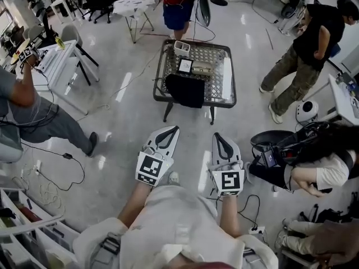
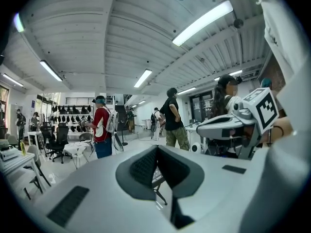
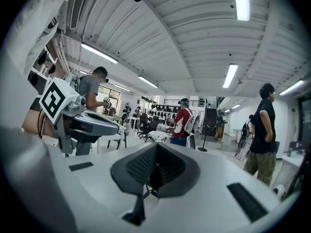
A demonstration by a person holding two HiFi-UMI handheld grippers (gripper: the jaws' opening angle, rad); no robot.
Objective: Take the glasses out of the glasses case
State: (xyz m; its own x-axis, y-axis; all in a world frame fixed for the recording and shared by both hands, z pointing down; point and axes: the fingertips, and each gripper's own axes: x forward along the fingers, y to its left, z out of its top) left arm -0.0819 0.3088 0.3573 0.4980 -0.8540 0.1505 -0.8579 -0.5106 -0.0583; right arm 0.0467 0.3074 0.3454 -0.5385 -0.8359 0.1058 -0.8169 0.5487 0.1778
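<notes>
Well ahead of both jaws, the mesh worktop (image 1: 223, 55) carries an oblong item, apparently the glasses case (image 1: 202, 69), near a black cloth (image 1: 186, 89). Left gripper (image 1: 174, 130) and right gripper (image 1: 216, 136): jaws clenched together, nothing between them, both well short of the worktop.

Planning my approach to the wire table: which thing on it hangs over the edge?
The black cloth: it drapes over the wire table's near edge, while the white cup sits fully on top, farther back.
</notes>
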